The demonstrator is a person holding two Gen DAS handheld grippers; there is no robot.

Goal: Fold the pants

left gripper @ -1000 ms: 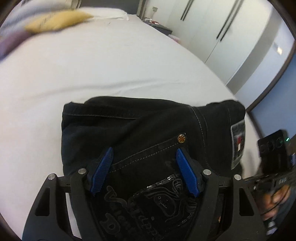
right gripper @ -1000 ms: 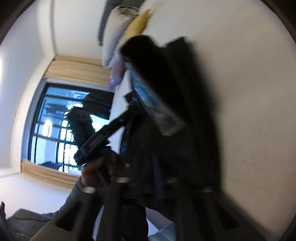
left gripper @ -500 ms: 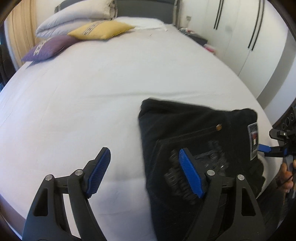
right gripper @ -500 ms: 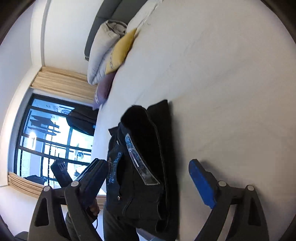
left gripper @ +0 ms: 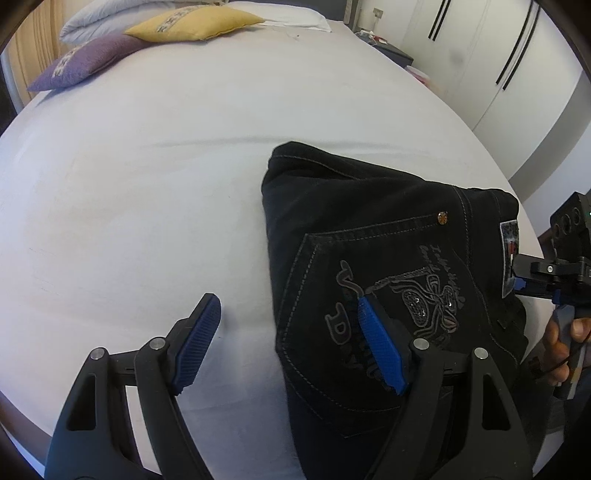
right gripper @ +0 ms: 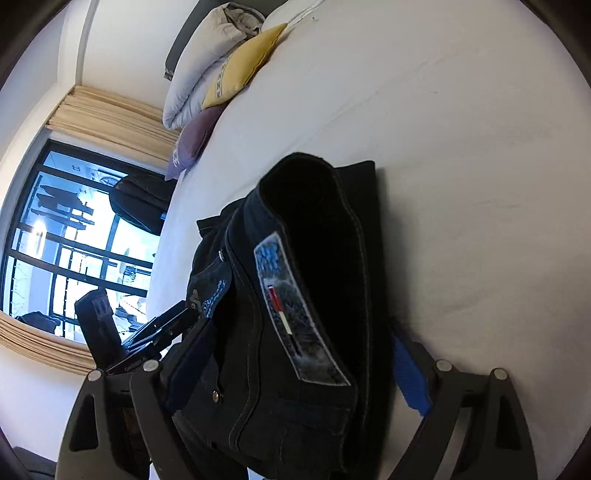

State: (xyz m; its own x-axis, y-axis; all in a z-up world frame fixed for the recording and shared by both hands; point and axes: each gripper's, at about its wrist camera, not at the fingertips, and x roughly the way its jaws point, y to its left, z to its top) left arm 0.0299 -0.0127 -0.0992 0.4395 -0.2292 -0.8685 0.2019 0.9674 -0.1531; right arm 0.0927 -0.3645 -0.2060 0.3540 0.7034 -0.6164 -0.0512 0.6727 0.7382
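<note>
Near the bed's right edge, at its foot end:
Pants (left gripper: pixel 369 229): black denim, folded into a thick, compact stack, lying on the white sheet; back pocket with pale embroidered lettering and a sequinned figure faces up.
Stitching: light thread along the pocket and seams; a copper rivet (left gripper: pixel 442 218) at the pocket's upper corner.
Waistband patch (right gripper: pixel 295 314): pale label with a red and white mark, on the side of the stack turned to the right wrist camera; the folded layers bulge open above it.
Left tool (left gripper: pixel 288 341): wide; jaws have just been opening, then settled. Left blue pad (left gripper: pixel 199 339) is over bare sheet just beside the stack's left edge; right blue pad (left gripper: pixel 380 347) is over the pocket embroidery. Whether that pad touches the cloth cannot be told; nothing is pinched.
Right tool (right gripper: pixel 299 369): wide; jaws have just been opening. The end of the stack lies between the two fingers, not clamped. Dark pad (right gripper: pixel 192 362) on one side, blue pad (right gripper: pixel 410 373) on the other, by the sheet.
Hand (left gripper: pixel 565 343): grips the right tool's handle at the bed's right edge, seen from the left wrist.
Bed (left gripper: pixel 147 184): white sheet, lightly creased.
Head end: purple cushion (left gripper: pixel 85 62), yellow cushion (left gripper: pixel 195 24), white pillows (right gripper: pixel 207 62) stacked together.
Beyond the bed: white wardrobe doors (left gripper: pixel 491 51) with dark handles; window (right gripper: pixel 66 251) with dark bars and beige curtain.
</note>
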